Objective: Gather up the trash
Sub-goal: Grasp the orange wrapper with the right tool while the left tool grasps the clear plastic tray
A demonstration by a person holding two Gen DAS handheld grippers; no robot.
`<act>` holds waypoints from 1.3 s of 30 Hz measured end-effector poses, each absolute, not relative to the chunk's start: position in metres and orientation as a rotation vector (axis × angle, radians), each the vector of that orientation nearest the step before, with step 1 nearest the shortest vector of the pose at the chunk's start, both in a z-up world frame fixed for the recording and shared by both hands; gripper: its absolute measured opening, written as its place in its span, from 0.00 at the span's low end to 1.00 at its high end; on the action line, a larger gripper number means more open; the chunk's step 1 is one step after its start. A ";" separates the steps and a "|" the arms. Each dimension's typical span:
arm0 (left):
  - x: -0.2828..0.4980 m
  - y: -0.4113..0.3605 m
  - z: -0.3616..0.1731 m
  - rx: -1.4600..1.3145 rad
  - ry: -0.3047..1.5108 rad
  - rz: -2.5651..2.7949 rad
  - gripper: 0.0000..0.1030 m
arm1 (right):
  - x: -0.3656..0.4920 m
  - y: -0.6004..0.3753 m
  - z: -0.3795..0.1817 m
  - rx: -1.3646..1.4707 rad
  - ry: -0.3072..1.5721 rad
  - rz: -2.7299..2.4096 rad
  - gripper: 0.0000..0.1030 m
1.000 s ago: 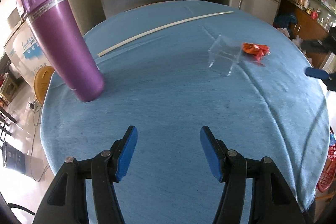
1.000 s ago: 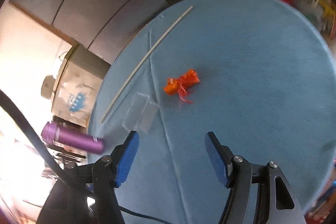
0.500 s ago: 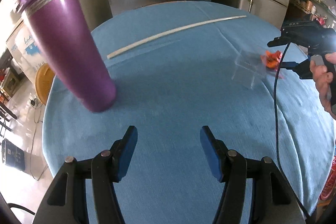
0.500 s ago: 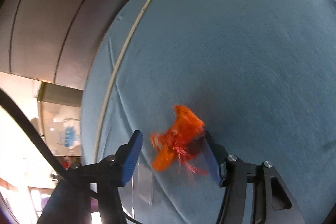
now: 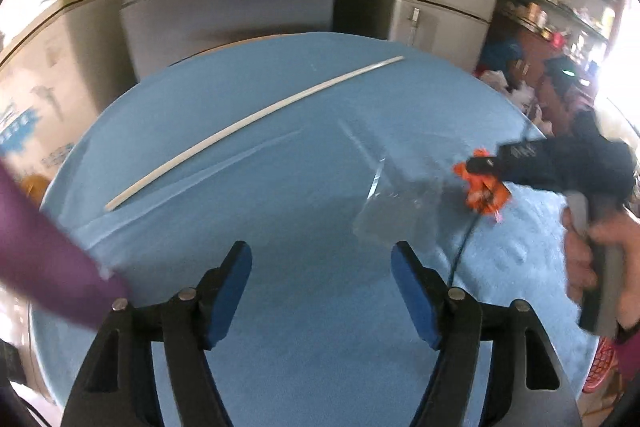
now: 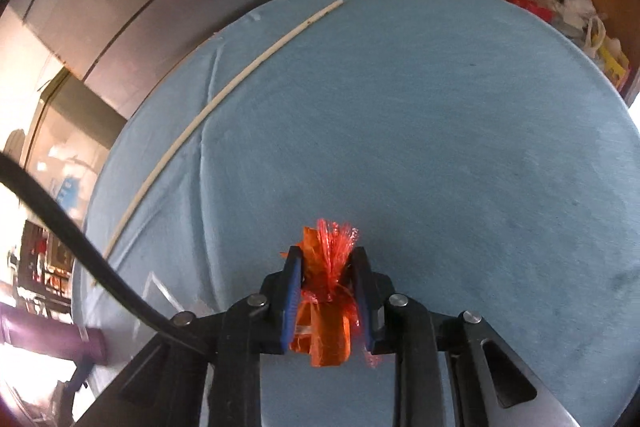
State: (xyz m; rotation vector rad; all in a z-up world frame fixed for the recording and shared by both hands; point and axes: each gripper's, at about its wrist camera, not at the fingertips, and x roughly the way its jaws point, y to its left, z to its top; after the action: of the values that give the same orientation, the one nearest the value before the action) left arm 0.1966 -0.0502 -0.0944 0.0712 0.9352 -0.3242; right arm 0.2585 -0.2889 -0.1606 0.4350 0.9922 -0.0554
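Round table under a blue cloth, grey cabinets at the far side. Orange wrapper sits between my right gripper's pads, jaws closed onto it, long axis running along the fingers. Clear plastic piece lies just left of it, ahead-right of my left gripper, which is wide open, holding nothing, and looks nearer. White stick lies far-left.

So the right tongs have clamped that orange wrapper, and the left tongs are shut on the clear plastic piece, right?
Not quite. The left tongs are open and hold nothing; the clear plastic lies on the table ahead of them, as the left wrist view shows. The right tongs do clamp the orange wrapper.
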 end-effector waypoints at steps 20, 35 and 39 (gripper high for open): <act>0.232 -0.109 -0.131 0.108 1.011 -0.441 0.57 | 0.175 -0.354 -0.167 0.740 0.961 0.052 0.28; 0.187 -0.087 -0.108 0.077 0.941 -0.418 0.57 | 0.236 -0.296 -0.170 0.366 1.033 -0.149 0.32; 0.174 -0.083 -0.098 0.100 0.929 -0.364 0.57 | 0.231 -0.288 -0.170 0.357 1.028 -0.128 0.28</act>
State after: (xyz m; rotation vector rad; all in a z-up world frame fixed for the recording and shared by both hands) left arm 0.1742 -0.0828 -0.0977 0.1003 0.9290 -0.3638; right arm 0.2307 -0.2884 -0.1701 0.3565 1.0277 -0.1277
